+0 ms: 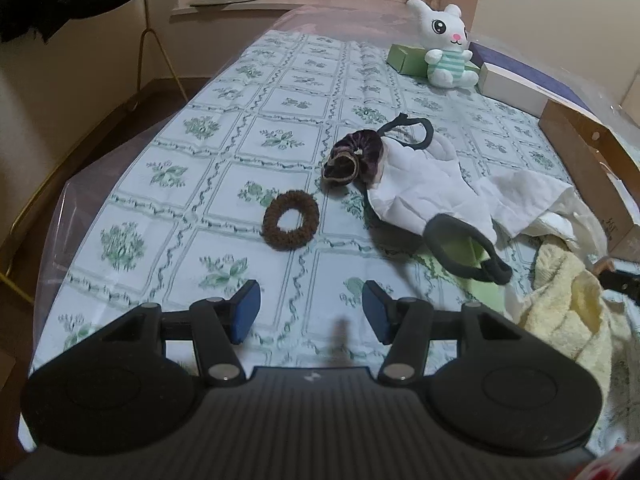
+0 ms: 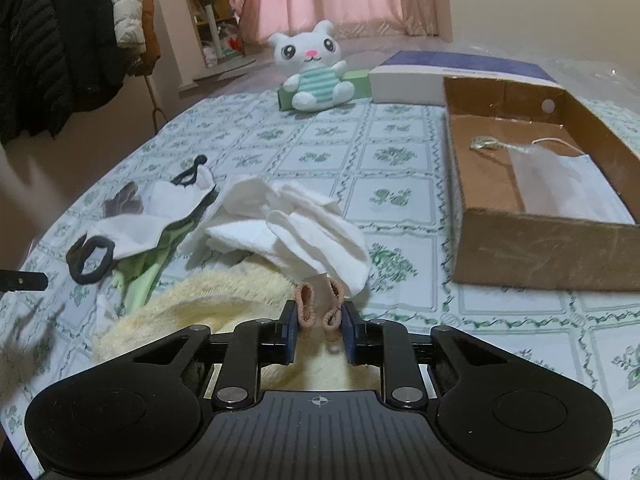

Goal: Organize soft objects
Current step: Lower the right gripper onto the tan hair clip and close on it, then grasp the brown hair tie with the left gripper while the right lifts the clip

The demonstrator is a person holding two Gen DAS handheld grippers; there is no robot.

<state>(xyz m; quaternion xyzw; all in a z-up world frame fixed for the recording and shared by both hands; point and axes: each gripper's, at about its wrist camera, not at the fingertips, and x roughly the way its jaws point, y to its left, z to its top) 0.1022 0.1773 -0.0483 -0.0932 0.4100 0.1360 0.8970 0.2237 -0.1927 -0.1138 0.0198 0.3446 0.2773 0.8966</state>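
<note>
The right tool (image 2: 320, 322) has its pads pressed from both sides on a small pink hair tie (image 2: 319, 307), which stands looped between them just above a fluffy yellow towel (image 2: 208, 300). Directly ahead of that tool lies a crumpled white cloth (image 2: 296, 224), and ahead to its right sits an open cardboard box (image 2: 540, 248) with a white face mask (image 2: 568, 184) inside. The left tool (image 1: 311, 312) hangs over the patterned desk (image 1: 224, 152) with its pads well apart and nothing between them. Ahead of it, slightly left, lies a brown scrunchie (image 1: 291, 224); farther ahead, slightly to the right, a dark purple scrunchie (image 1: 352, 158) touches a white mask with black loops (image 1: 424, 184). A plush bunny (image 1: 444, 44) sits far ahead.
</note>
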